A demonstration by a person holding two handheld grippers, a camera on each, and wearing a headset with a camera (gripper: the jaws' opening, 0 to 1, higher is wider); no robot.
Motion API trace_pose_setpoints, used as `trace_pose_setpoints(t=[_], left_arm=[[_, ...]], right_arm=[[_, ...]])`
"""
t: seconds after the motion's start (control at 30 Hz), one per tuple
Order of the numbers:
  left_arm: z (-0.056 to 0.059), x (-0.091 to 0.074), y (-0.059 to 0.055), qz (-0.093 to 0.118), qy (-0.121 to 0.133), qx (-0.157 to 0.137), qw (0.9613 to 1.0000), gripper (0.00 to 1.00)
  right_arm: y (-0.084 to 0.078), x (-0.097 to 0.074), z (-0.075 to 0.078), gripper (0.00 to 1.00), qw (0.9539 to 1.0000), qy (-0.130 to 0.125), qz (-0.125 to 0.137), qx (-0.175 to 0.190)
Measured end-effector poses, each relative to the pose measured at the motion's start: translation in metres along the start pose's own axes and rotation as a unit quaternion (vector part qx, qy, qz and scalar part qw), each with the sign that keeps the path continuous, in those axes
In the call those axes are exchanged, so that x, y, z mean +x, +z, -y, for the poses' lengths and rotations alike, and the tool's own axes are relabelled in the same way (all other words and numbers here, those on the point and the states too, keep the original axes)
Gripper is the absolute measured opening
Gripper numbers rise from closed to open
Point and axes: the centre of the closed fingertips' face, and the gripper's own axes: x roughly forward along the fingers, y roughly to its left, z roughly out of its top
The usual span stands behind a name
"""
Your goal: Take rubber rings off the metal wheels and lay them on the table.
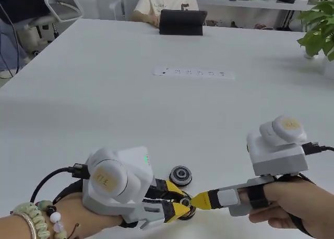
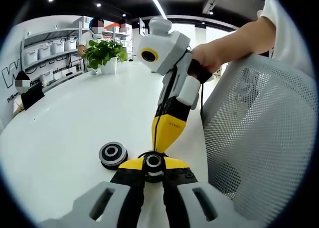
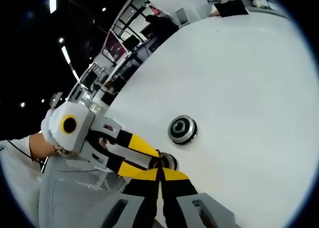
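Observation:
A small metal wheel (image 2: 153,161) with a black rubber ring is clamped between the yellow jaws of my left gripper (image 2: 153,166), low over the table's near edge. In the head view that wheel (image 1: 189,213) is mostly hidden by the left gripper (image 1: 183,205). My right gripper (image 1: 194,201) comes in from the right, its yellow tips pressed together at the wheel's rim, where a thin arc of the ring stands off the wheel. A second wheel (image 1: 180,174) with its ring on lies flat on the table just beyond. The right gripper view shows it (image 3: 182,129) ahead of the shut right gripper (image 3: 160,171).
A white power strip (image 1: 194,72) lies mid-table. At the far edge a person sits behind a dark tablet (image 1: 181,22). A potted plant (image 1: 319,27) stands at the far right. A mesh chair (image 2: 259,128) is close behind the right hand.

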Motion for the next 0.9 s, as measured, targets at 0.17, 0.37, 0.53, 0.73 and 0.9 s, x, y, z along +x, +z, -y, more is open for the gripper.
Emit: trace_pose_setpoints(t=[0.17, 0.37, 0.53, 0.73, 0.9], left_arm=[[0.000, -0.001, 0.000, -0.010, -0.004, -0.004, 0.9999, 0.08], [-0.001, -0.006, -0.002, -0.025, -0.017, -0.022, 0.9993, 0.14], [0.000, -0.014, 0.000, -0.027, -0.025, -0.005, 0.9993, 0.28], [0.008, -0.026, 0.010, -0.026, -0.056, 0.010, 0.9980, 0.38], [0.010, -0.038, 0.021, -0.024, -0.063, 0.021, 0.9975, 0.53]], right_arm=[[-0.001, 0.001, 0.002, 0.00, 1.0000, -0.008, -0.004, -0.005], [0.000, 0.000, 0.002, 0.00, 0.9999, -0.010, -0.002, -0.005], [0.000, 0.000, 0.002, 0.00, 0.9999, -0.012, -0.004, -0.009], [0.002, -0.002, -0.002, 0.00, 0.9999, -0.010, 0.000, -0.013], [0.004, -0.003, -0.004, 0.00, 0.9998, -0.011, 0.003, -0.019]])
